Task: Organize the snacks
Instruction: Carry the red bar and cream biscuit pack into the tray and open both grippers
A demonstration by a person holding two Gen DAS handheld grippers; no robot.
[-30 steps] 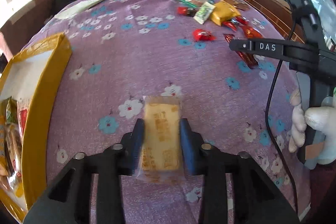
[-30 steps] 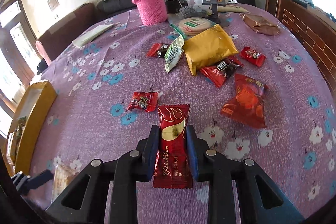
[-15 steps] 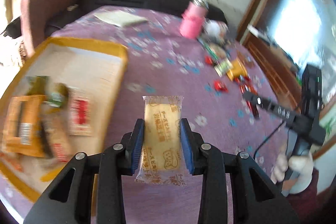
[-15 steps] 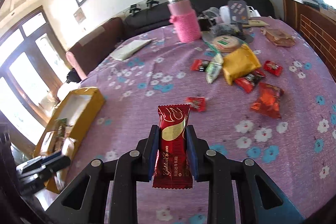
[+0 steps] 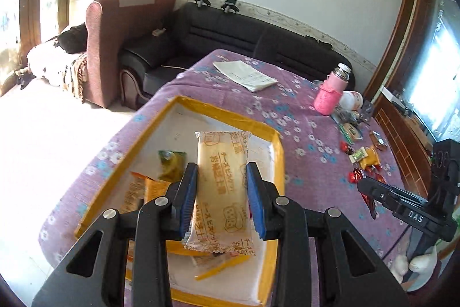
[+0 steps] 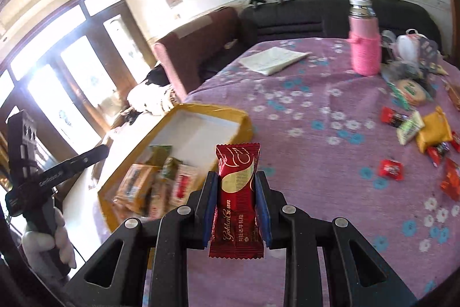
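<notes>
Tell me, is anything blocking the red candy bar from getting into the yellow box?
Nothing visible blocks it. The red candy bar is held over bare tablecloth, and the open yellow box lies just beyond, its far end bare.

Bright window (image 6: 57, 82) glare, fisheye edges, slight blur.

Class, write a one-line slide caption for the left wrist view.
Left gripper holds a pale biscuit packet over the yellow box of snacks on the purple floral tablecloth.
</notes>
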